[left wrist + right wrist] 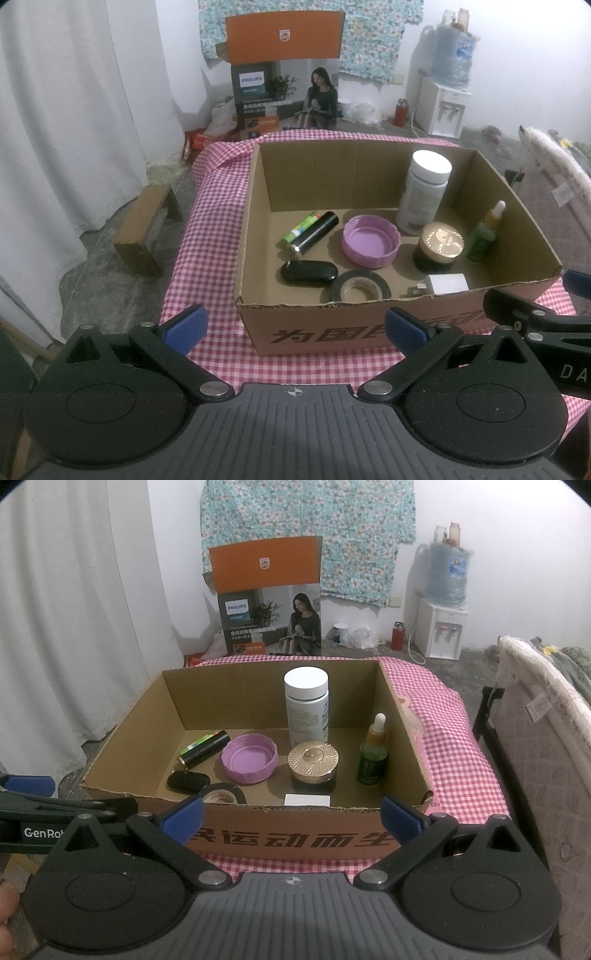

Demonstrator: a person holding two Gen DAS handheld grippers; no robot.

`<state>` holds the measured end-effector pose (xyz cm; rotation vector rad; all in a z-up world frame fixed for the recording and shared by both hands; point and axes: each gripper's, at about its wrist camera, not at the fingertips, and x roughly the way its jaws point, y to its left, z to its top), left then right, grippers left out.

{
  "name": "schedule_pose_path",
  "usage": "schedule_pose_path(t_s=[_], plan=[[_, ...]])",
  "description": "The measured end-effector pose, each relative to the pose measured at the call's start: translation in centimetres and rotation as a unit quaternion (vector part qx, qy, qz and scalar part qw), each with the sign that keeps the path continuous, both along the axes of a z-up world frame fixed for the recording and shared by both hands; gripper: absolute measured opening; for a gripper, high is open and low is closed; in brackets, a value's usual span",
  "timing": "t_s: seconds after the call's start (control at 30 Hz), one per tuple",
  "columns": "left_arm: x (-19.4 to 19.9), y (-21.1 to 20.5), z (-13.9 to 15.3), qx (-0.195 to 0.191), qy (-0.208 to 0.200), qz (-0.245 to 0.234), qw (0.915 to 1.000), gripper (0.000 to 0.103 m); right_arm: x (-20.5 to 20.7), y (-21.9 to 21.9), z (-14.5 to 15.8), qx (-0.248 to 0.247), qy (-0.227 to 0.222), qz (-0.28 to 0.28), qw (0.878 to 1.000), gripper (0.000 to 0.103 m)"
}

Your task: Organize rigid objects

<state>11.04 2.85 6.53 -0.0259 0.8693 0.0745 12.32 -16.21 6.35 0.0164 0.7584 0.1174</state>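
An open cardboard box sits on the pink checked cloth. Inside stand a white bottle, a gold-lidded jar and a green dropper bottle. A purple lid, a black tube, a black case, a tape roll and a white charger lie on its floor. My left gripper and right gripper hang open and empty before the near wall.
A wooden stool stands on the floor to the left. A printed carton leans on the far wall beside a water dispenser. A mattress edge runs along the right, close to the table.
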Motion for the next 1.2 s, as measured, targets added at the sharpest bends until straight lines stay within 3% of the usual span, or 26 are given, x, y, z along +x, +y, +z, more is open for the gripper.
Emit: schedule_pose_path(t_s=[1.2], plan=[[0.02,0.07,0.06,0.001,0.001,0.001,1.0000,0.103,0.00,0.06,0.26,0.001,0.000,0.002,1.000,0.103]])
